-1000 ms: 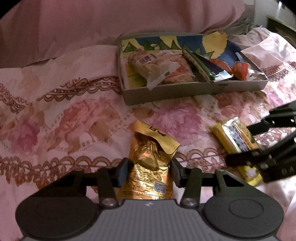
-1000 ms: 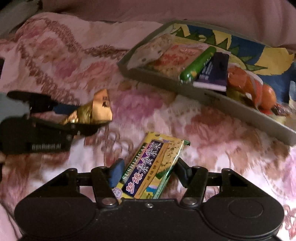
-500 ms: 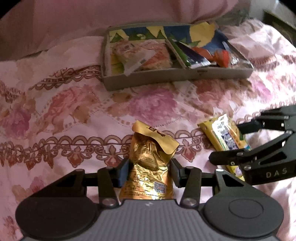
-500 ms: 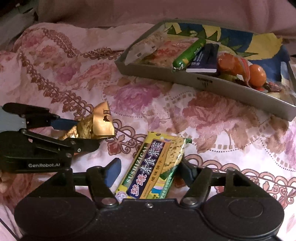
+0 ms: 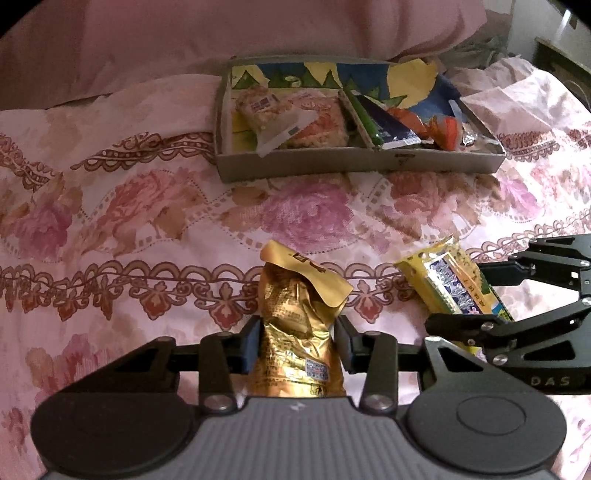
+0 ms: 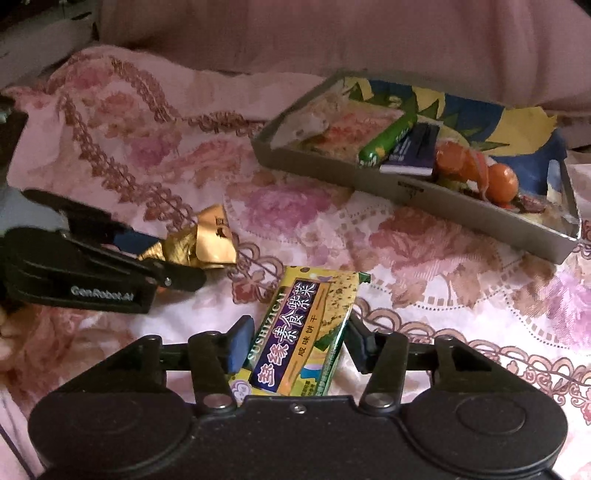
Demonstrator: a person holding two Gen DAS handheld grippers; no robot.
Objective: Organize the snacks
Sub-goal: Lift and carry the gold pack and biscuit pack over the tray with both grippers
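Nearest, held a crumpled gold foil packet (image 5: 295,332) upright between the pads of the left gripper (image 5: 298,341), jaws closing and already pinching its waist, long axis running toward 12 o'clock in the left wrist view. Just beside it, at about 3 o'clock, saw the right gripper (image 6: 295,345) astride a yellow seaweed cracker pack (image 6: 303,332), jaws closing too, left pad against the wrapper's edge, right pad seemingly at the other edge but could not tell for certain. Lay with its long axis tipped toward 1 o'clock in the right wrist view. Beyond both, across a stretch of floral bedspread (image 5: 147,206), sat the grey tray (image 5: 354,164), already filled with snacks, at 12 o'clock from the left gripper and at about 1 o'clock from the right. Judged the tray's left compartment straight ahead of the gold packet, its right compartment closer to the cracker pack. Farthest back, a pink pillow (image 5: 258,33).
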